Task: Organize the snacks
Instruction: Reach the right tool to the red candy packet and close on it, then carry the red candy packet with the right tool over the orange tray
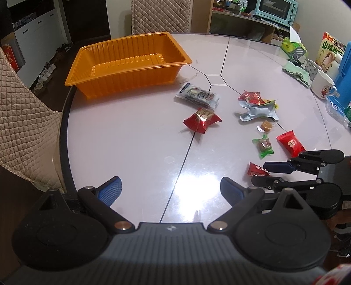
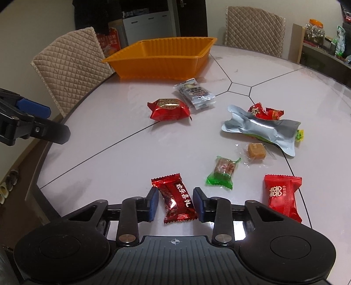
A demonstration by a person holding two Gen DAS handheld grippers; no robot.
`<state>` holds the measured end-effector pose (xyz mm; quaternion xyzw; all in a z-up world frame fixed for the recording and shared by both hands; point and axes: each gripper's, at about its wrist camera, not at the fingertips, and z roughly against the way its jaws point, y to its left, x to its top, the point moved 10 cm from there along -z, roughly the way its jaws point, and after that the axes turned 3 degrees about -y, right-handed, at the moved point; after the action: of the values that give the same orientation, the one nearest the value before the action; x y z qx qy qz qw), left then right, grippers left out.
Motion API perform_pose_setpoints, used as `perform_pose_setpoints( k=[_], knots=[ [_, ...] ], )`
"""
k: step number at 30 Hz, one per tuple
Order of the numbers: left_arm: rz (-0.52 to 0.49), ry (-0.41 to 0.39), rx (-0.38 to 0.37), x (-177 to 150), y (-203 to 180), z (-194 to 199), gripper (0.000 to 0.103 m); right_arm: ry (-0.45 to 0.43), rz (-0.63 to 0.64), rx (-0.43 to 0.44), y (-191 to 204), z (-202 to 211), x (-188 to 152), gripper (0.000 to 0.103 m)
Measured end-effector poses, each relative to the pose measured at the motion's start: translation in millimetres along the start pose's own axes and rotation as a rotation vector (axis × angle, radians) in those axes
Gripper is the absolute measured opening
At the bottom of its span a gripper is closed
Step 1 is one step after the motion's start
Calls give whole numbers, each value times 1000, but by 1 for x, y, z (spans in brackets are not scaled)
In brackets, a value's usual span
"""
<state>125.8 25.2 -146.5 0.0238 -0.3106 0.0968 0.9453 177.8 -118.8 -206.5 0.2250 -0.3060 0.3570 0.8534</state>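
Observation:
An empty orange tray [image 1: 140,41] [image 2: 197,57] stands at the table's far side. Wrapped snacks lie scattered on the table: a large red pack [image 1: 203,119] [image 2: 170,109], a grey-blue pack [image 1: 198,95] [image 2: 195,93], a silver foil pouch [image 2: 261,128], a green candy [image 2: 222,173], a caramel [image 2: 256,150] and a bright red candy [image 2: 283,196]. My right gripper [image 2: 176,203] is open with its jaws on either side of a dark red candy [image 2: 177,200]; whether they touch it I cannot tell. My left gripper [image 1: 170,189] is open and empty over bare table.
Quilted chairs [image 2: 70,68] [image 2: 255,28] stand around the table. Two mugs [image 1: 321,84], a green cloth [image 1: 298,73], a snack box [image 1: 330,51] and a blue container [image 1: 345,72] sit at the table's right side. A shelf with a toaster oven [image 1: 277,9] stands behind.

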Motion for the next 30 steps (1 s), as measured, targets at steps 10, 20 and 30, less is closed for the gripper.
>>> perform_pose_setpoints(
  k=[10, 20, 30],
  knots=[
    [-29, -10, 2, 8, -14, -4, 95, -21, -44, -10, -7, 13, -1, 25],
    [-91, -37, -17, 27, -28, -11, 92, -108, -203, -16, -26, 48, 17, 25],
    [-174, -97, -128, 65, -41, -35, 82, -168, -314, -107, -50, 72, 29, 25]
  ],
)
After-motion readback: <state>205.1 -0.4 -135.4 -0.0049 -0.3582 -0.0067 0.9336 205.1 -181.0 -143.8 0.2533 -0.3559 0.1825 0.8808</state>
